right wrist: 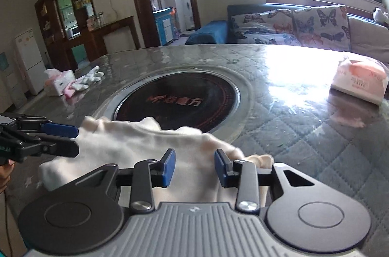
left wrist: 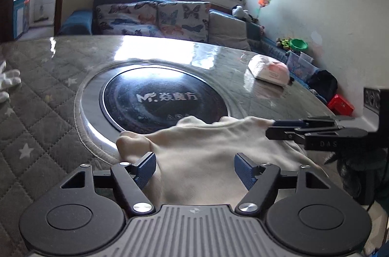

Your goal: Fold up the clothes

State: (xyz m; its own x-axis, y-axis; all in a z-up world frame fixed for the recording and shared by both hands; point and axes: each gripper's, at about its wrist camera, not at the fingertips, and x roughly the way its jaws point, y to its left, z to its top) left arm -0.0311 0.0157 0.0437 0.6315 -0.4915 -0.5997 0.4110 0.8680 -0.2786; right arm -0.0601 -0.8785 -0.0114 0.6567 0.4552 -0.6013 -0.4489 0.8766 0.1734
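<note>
Holding both tools over the cream-white cotton garment, I see it lying bunched in the lower middle of each frame, on the near edge of the grey quilted star-print table cover under clear plastic, its far hem just overlapping the round black glass cooktop with a silver ring set into the table.

My left gripper has its blue-padded jaws spread wide, with cloth showing between and beyond them but nothing pinched. My right gripper is likewise parted, jaws either side of a rumpled ridge of fabric, not clamped on it. In the left wrist view the right tool appears side-on at the right edge of the frame, just beside the garment's corner; whether it touches the cloth there I cannot tell.

As I judge it, the folding is at an early or middle stage: the garment is gathered into a lumpy heap with loose lobes along its far side, with no flat, squared edges yet. What seems left is to take hold of edges, smooth the cloth and lay clean folds.

Off to the side sit a white-and-pink tissue pack at right and a pair of white gloves at left.
</note>
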